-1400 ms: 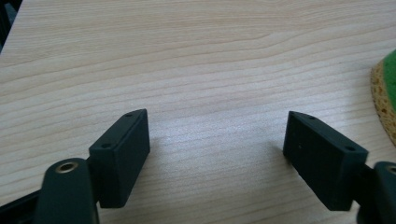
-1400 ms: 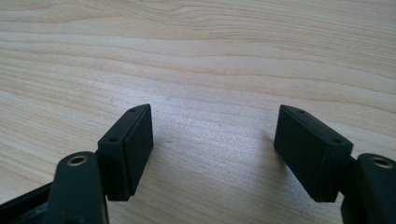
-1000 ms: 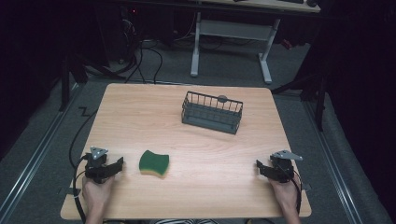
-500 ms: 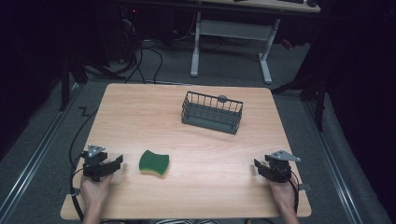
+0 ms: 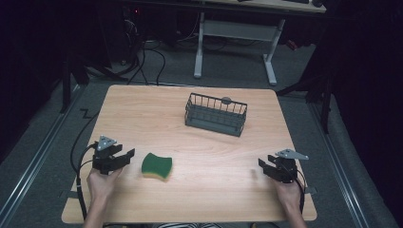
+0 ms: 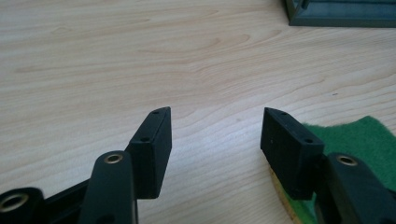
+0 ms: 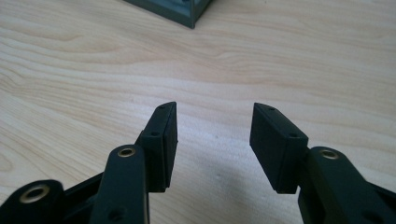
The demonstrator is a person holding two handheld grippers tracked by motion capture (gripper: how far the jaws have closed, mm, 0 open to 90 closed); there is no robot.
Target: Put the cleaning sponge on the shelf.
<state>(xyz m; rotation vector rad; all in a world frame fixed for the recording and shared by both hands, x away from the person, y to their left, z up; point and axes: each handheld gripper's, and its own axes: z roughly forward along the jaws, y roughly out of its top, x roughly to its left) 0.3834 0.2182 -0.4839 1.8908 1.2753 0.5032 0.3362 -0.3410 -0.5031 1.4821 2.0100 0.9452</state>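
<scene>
Pale wood-grain covers the table (image 5: 199, 137), and the green sponge (image 5: 157, 166) lying on its near half serves as the landmark here. From the high view the sponge has wavy edges, a green scouring top and a thin yellow layer beneath, and it lies flat on the wood.

Just to the left of the sponge sits the left gripper (image 5: 124, 156), held in the person's left hand (image 5: 102, 182), its jaws spread apart with nothing between them. They point toward the sponge and stand just beside it; whether they touch it cannot be told from above. In the left gripper view (image 6: 215, 140) bare wood lies between the two black jaws, and the sponge (image 6: 359, 140) shows behind and beside the right-hand jaw, its yellow underside visible at the edge.

Well to the right of the sponge, near the table's right edge, the right gripper (image 5: 266, 167) is held in the right hand (image 5: 288, 192). Its jaws are likewise released and empty, and the right gripper view (image 7: 214, 135) shows bare wood between them.

Farther back from the sponge, past the table's middle and to the right, stands a dark grey wire basket (image 5: 216, 114). Beyond the table are a grey floor, loose cables (image 5: 142, 61) and a white-legged desk (image 5: 235, 33).
</scene>
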